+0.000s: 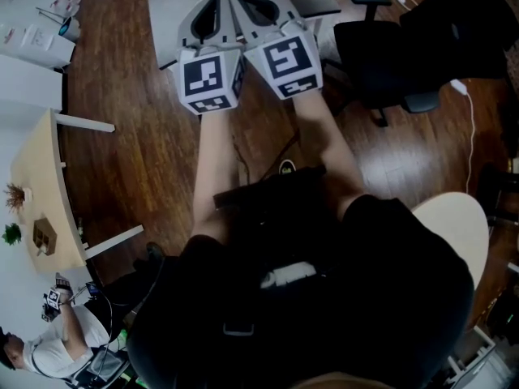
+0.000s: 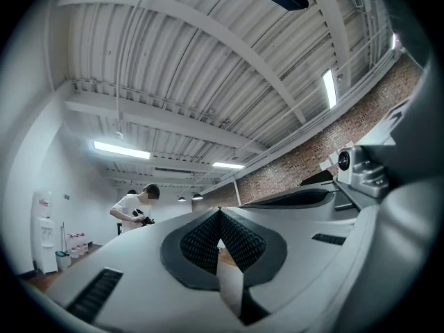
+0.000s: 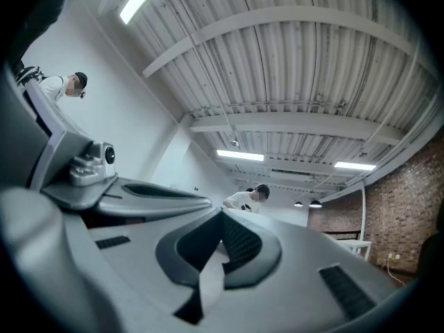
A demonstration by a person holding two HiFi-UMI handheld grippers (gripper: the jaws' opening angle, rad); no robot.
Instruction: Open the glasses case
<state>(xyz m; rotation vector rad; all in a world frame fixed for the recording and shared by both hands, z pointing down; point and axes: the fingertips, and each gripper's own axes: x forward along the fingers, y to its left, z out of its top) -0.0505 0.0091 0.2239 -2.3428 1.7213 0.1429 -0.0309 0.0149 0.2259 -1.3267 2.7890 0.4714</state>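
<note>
The white plastic left gripper (image 2: 219, 215) has its jaws pressed together with nothing between them. The white plastic right gripper (image 3: 223, 215) is likewise pressed together and empty. The 2 are held side by side over the dark brown wooden plank floor (image 1: 146, 152), aimed towards the ceiling. The glasses case appears in none of the 3 views.

Dark wooden floor (image 1: 146, 160) under a black office chair (image 1: 381, 55) and pale table (image 1: 40, 168)

Glossy dark wooden floor (image 1: 138, 160); smooth matt grey plastic left hand-held gripper (image 2: 219, 217).
</note>
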